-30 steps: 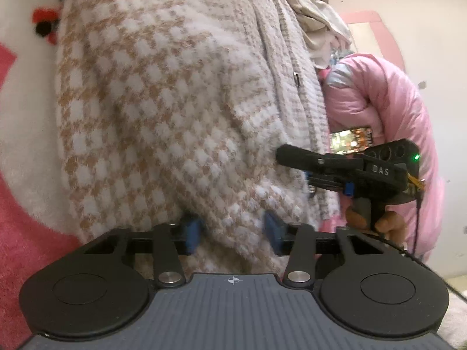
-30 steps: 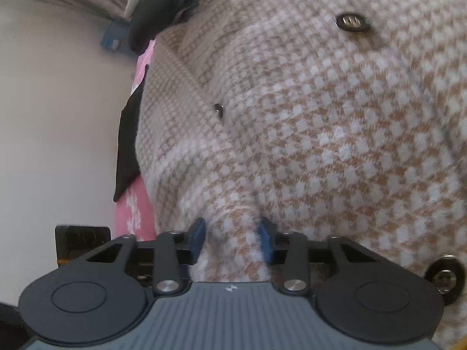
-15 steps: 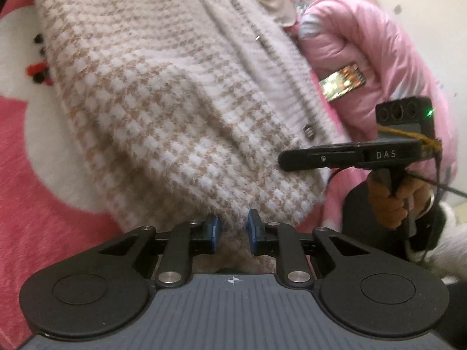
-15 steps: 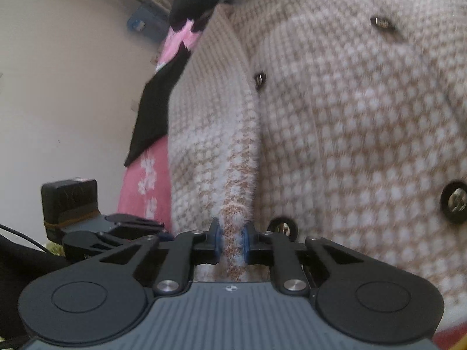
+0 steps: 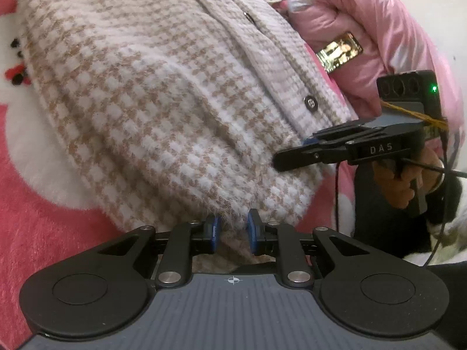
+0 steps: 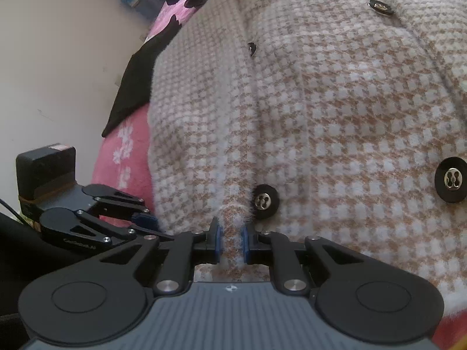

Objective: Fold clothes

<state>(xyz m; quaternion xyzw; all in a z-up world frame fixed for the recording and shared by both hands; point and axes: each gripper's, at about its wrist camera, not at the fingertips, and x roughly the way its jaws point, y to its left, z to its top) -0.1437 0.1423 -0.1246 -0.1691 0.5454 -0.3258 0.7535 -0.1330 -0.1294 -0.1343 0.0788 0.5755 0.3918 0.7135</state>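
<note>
1. While both tongs bite the near hem, the houndstooth cardigan (image 5: 163,93) lies spread on a pink and white fleece blanket (image 5: 38,233), reaching away towards a pink puffer jacket (image 5: 364,29).
2. Left tongs (image 5: 232,230): the blue pads sit on either side of a pinch of hem with a small gap between them. I judge them gripping the knit, though the hold looks loose.
3. Right tongs (image 6: 232,240): closed tight on a ridge of the button placket, just beside a black button (image 6: 264,201).
4. In the left wrist view the right tongs (image 5: 294,154) show at the cardigan's right edge, held by a hand (image 5: 408,180).
5. Step in hand, as I judge it: the two bottom corners are held, ready to carry the hem. Whether this starts a fold or straightens the garment, the pictures do not settle.
6. Any carry calls for both tongs moving together at one height, keeping the hem taut so the fluffy knit does not sag or slip from the looser left hold.
</note>
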